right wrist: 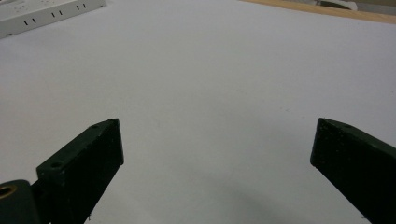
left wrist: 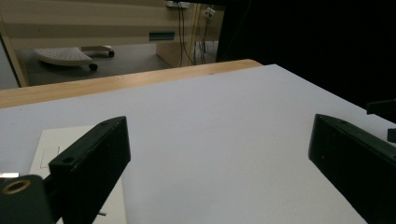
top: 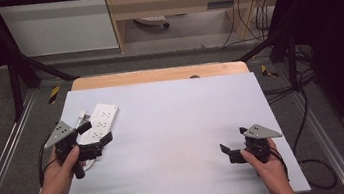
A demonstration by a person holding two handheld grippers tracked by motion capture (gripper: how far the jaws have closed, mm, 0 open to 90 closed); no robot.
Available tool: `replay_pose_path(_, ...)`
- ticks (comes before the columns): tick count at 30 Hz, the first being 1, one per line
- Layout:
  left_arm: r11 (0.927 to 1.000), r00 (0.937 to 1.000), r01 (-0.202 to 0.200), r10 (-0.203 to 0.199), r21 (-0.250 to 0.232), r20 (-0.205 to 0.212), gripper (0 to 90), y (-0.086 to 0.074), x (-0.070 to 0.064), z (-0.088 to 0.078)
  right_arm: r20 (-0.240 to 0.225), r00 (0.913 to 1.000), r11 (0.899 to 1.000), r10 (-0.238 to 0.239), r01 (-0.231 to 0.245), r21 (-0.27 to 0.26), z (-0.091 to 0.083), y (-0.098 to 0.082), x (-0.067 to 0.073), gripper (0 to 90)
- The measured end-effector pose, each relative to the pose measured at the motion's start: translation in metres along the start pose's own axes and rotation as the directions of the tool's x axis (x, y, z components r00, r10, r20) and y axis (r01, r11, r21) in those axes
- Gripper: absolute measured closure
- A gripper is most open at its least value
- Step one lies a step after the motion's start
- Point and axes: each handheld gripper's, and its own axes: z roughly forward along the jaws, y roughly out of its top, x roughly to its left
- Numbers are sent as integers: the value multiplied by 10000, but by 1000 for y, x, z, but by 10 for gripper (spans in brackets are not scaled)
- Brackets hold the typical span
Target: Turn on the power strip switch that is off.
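Observation:
A white power strip (top: 101, 119) lies at the left of the white tabletop (top: 179, 126), slanted toward the back. My left gripper (top: 96, 133) hovers at its near end, held in a hand, with the jaws wide apart. In the left gripper view the left gripper (left wrist: 217, 126) is open over bare tabletop, and the power strip (left wrist: 60, 149) lies under its left jaw. At the right front, my right gripper (top: 232, 140) points left. In the right gripper view the right gripper (right wrist: 215, 123) is open with nothing between its jaws, and the power strip (right wrist: 42, 11) sits far off at the top left.
A wooden table edge (top: 157, 74) shows behind the white top. Metal frame rails (top: 0, 150) run along both sides. Black cables (top: 308, 109) trail on the floor at the right. A cabinet (top: 172, 1) stands at the back.

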Motion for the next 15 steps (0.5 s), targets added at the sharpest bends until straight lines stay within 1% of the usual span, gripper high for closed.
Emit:
replay_pose_path(6,9999,9999,-113,113,-10,-4,58,-11,-3,-10,10,10000,10000,-12,12,11,0,0,0,30)
replay_pose_path(13,10000,9999,14,-14,34,-127,58,-25,-5,-20,21,10000,10000,-19,19,15,0,0,0,30)
replay_pose_path(15,10000,9999,-28,30,93,-164,58,-31,-5,-23,26,10000,10000,-11,11,8,0,0,0,30)
